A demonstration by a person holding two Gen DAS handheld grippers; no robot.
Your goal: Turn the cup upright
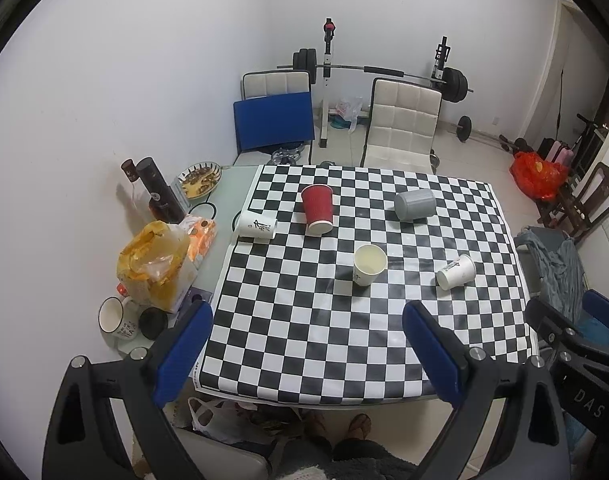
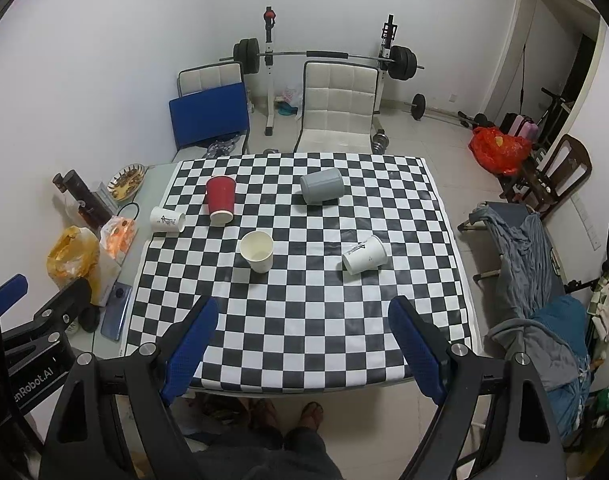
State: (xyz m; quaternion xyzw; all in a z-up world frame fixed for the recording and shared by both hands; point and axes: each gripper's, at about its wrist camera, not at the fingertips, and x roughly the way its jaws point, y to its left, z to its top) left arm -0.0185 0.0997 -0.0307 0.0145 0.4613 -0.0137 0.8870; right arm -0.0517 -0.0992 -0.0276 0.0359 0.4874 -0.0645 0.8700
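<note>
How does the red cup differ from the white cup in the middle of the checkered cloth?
The red cup lies on its side; the middle white cup stands upright, mouth up. The red cup has a ribbed wall, while the middle white cup's is smooth with a dark print. The red cup lies farther from the grippers than the middle white cup. Both rest on the cloth, ungripped.

Both fisheye views look forward and steeply down from above the near table edge, along wide-spread blue fingers [image 1: 184, 354] [image 2: 192, 354], toward the far wall with the barbell rack [image 1: 368, 68] [image 2: 324, 56]. The left wrist view sits further left: upright white cup [image 1: 369, 265] lies between its fingers; in the right wrist view, the same cup [image 2: 257, 256] lies ahead of the left finger. Shared: the whole checkered cloth [image 1: 304, 320] [image 2: 304, 300], all cups, both chairs; each view catches the other gripper at its side edge.
</note>
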